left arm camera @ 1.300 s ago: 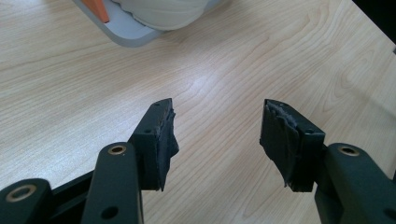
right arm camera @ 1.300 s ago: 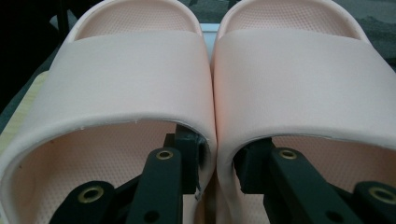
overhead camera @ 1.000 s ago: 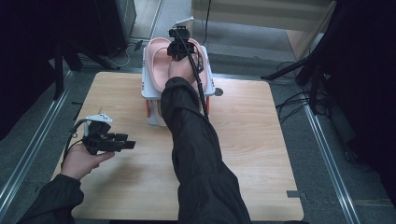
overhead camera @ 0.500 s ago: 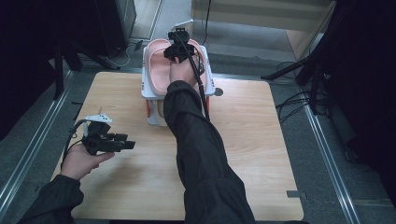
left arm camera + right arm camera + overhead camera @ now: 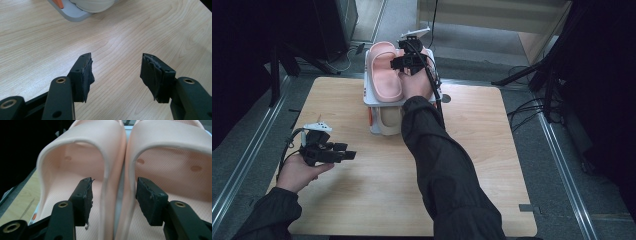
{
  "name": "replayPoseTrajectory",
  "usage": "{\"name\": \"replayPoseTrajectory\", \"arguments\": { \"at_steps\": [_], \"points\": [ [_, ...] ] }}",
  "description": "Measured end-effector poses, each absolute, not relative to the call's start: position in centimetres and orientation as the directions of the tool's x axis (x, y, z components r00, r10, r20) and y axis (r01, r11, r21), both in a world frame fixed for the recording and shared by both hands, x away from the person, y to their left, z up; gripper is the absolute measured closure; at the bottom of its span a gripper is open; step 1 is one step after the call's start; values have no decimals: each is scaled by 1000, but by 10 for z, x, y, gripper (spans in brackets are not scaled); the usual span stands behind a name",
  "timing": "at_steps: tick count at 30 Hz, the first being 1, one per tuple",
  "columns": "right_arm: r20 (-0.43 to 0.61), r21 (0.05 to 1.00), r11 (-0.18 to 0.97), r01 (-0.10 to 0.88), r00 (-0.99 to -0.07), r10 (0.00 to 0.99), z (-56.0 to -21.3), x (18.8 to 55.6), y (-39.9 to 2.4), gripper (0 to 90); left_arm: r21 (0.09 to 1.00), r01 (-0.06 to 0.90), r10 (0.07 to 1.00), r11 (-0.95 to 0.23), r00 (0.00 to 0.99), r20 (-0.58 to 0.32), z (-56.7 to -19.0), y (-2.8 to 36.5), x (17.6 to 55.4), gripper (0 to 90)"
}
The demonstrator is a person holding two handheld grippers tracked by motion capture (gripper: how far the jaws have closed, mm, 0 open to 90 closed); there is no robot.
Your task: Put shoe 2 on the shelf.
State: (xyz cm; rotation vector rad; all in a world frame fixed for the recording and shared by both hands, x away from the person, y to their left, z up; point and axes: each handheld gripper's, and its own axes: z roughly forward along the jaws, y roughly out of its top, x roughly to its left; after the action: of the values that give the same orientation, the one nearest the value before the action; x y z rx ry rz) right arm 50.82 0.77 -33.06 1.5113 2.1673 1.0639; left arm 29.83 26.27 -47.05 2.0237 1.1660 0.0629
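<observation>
Two pink slippers lie side by side on top of a small white rack [image 5: 371,97]. In the high view the left slipper [image 5: 384,72] lies bare, while my right gripper [image 5: 408,59] hovers over the right one. In the right gripper view, the jaws [image 5: 113,195] straddle the adjoining straps of the left slipper [image 5: 75,147] and the right slipper [image 5: 170,140]. They have just been opening, and the pads do not press on either strap. My left gripper [image 5: 348,152] [image 5: 116,68] is held open above bare wood at the table's left, with nothing in it.
A beige shoe [image 5: 387,122] [image 5: 92,5] sits on the rack's lower tier, whose grey base [image 5: 72,13] has an orange part [image 5: 58,3]. The wooden table [image 5: 492,165] is ringed by metal rails. Dark stands and cables stand beyond its far and right sides.
My right gripper has drawn back toward the near side over the slippers, uncovering more of the left slipper. The left hand has kept still.
</observation>
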Motion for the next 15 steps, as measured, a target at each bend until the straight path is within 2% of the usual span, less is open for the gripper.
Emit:
{"name": "replayPoseTrajectory", "arguments": {
  "at_steps": [8, 15],
  "points": [
    [180, 728, 225, 647, -498, 848, -329, 482, -9, 482, 645, 713, 753, -276, 577, -315, -472, 262, 298, 417],
    [235, 740, 243, 628, -579, 781, -331, 451, -29, 494, 642, 715, 758, -276, 572, -312, -473, 260, 298, 413]
  ]
}}
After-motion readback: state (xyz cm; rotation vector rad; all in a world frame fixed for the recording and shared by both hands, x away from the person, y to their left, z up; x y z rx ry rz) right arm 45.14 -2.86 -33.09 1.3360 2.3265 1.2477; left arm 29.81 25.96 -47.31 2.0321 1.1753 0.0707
